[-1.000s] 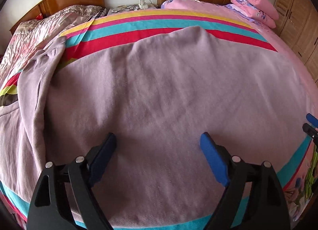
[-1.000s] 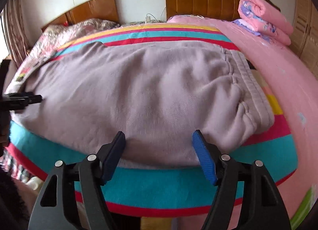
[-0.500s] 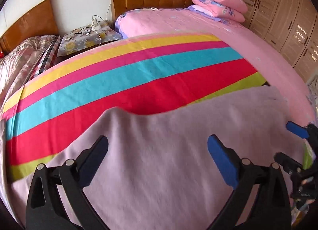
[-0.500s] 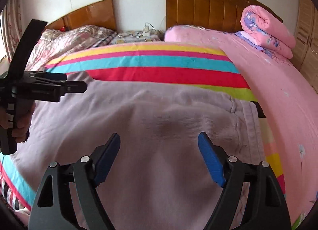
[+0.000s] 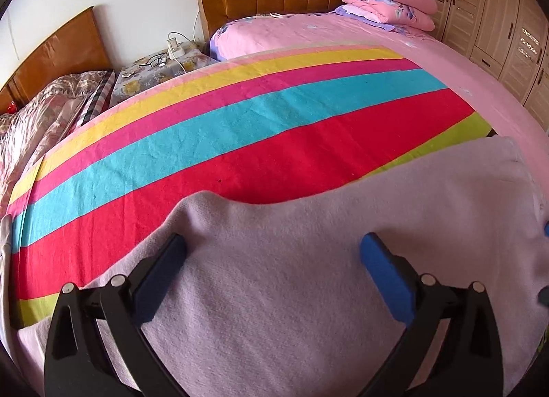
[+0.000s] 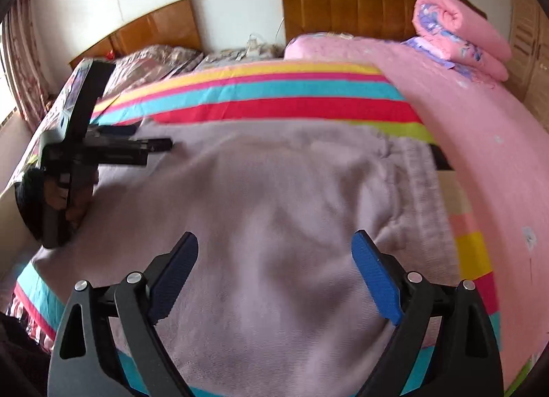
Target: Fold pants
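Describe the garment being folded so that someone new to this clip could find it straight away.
Start at the bed with the striped sheet of yellow, pink, turquoise and red. On its near half lie the pale lilac fleece pants, waistband to the right. They are the only plain, unpatterned fabric there, unlike the rolled pink floral quilt by the headboard.

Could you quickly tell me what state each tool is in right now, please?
Left tool: open, just been widening, empty above the lilac pants.
Right tool: open, just been widening, holding nothing.

2 wrist views, close, angled down over shared pants (image 5: 308,277) and bedspread (image 5: 240,129).
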Action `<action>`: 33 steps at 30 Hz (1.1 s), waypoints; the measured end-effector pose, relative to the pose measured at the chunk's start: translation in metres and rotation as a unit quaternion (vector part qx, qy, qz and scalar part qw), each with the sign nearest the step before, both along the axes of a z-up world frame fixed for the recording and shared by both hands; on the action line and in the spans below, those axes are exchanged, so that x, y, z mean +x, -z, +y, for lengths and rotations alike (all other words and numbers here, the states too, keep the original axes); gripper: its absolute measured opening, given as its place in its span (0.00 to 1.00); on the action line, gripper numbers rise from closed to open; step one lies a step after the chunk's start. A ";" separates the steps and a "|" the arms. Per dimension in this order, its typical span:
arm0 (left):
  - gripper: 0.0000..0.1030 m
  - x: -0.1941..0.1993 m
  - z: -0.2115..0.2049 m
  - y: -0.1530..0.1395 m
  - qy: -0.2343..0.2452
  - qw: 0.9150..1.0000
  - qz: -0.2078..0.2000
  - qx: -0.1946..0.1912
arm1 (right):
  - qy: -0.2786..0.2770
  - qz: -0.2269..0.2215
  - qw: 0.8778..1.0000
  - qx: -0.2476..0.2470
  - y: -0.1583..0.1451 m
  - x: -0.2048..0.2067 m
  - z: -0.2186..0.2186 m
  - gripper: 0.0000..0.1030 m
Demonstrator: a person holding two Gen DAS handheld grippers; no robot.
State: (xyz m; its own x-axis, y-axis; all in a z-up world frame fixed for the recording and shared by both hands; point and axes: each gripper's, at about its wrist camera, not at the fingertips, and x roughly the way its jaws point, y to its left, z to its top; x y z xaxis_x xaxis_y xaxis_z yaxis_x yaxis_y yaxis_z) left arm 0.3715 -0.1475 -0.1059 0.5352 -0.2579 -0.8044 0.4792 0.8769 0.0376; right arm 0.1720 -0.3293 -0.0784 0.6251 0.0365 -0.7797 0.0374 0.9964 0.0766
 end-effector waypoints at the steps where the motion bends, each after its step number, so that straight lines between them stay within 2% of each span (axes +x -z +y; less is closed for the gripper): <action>1: 0.99 -0.002 0.000 0.000 0.000 1.000 0.000 -0.001 | -0.002 0.014 1.000 -0.022 0.008 0.003 0.004 0.86; 3: 0.99 -0.003 -0.001 0.000 -0.002 1.000 -0.002 0.001 | -0.017 0.011 0.997 -0.070 0.016 0.003 0.015 0.87; 6: 0.98 -0.004 0.003 -0.004 -0.004 1.000 -0.001 -0.004 | 0.001 0.025 0.998 -0.058 0.011 0.006 0.015 0.87; 7: 0.94 -0.008 0.007 -0.010 -0.013 1.000 -0.007 -0.008 | 0.009 0.032 0.997 -0.066 0.008 0.008 0.017 0.87; 8: 0.93 -0.017 0.016 -0.020 -0.020 0.999 -0.016 -0.024 | 0.022 0.035 0.996 -0.083 0.003 0.008 0.022 0.87; 9: 0.92 -0.027 0.030 -0.035 -0.019 0.998 -0.022 -0.056 | 0.027 0.016 0.996 -0.089 -0.008 0.005 0.029 0.87; 12: 0.94 -0.067 0.094 -0.080 -0.034 0.988 -0.062 -0.138 | 0.026 -0.037 0.996 -0.079 -0.031 -0.004 0.040 0.87; 14: 0.98 -0.095 0.152 -0.099 -0.077 0.980 -0.097 -0.156 | 0.002 -0.067 0.997 -0.049 -0.045 -0.004 0.055 0.87; 16: 0.99 -0.118 0.220 -0.108 -0.141 0.970 -0.114 -0.161 | -0.035 -0.084 0.996 -0.026 -0.056 0.004 0.077 0.87; 18: 0.99 -0.143 0.297 -0.106 -0.234 0.952 -0.118 -0.158 | -0.111 -0.090 0.990 0.004 -0.067 0.021 0.121 0.87; 19: 0.99 -0.156 0.335 -0.103 -0.282 0.939 -0.116 -0.159 | -0.146 -0.094 0.985 0.009 -0.072 0.031 0.144 0.87; 21: 0.99 -0.188 0.409 -0.092 -0.379 0.905 -0.108 -0.158 | -0.239 -0.102 0.965 0.017 -0.087 0.056 0.205 0.87; 23: 0.99 -0.222 0.470 -0.079 -0.460 0.866 -0.103 -0.164 | -0.332 -0.114 0.936 0.033 -0.101 0.082 0.272 0.87; 24: 0.99 -0.236 0.496 -0.072 -0.494 0.847 -0.096 -0.172 | -0.380 -0.112 0.917 0.043 -0.106 0.096 0.308 0.87; 25: 0.98 -0.249 0.519 -0.066 -0.520 0.829 -0.089 -0.186 | -0.433 -0.104 0.894 0.052 -0.110 0.112 0.350 0.87; 27: 0.98 -0.268 0.556 -0.055 -0.553 0.800 -0.081 -0.220 | -0.494 -0.097 0.863 0.052 -0.114 0.127 0.422 0.86; 28: 0.97 -0.273 0.572 -0.049 -0.565 0.788 -0.074 -0.234 | -0.525 -0.078 0.846 0.055 -0.112 0.136 0.458 0.86; 29: 0.97 -0.277 0.585 -0.044 -0.571 0.778 -0.070 -0.253 | -0.552 -0.061 0.829 0.058 -0.110 0.148 0.497 0.84; 31: 0.89 -0.278 0.604 -0.038 -0.578 0.767 -0.068 -0.269 | -0.596 -0.031 0.800 0.060 -0.103 0.167 0.567 0.83; 33: 0.88 -0.272 0.612 -0.033 -0.578 0.768 -0.068 -0.269 | -0.618 -0.016 0.784 0.059 -0.093 0.172 0.621 0.78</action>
State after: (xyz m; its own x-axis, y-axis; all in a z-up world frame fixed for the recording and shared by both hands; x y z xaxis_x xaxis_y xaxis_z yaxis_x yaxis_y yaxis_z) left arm 0.0998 0.4645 -0.0729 0.7268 0.1771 -0.6636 -0.6061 0.6197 -0.4985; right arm 0.3437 0.2921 0.0146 0.0741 0.7005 -0.7098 -0.9547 0.2555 0.1526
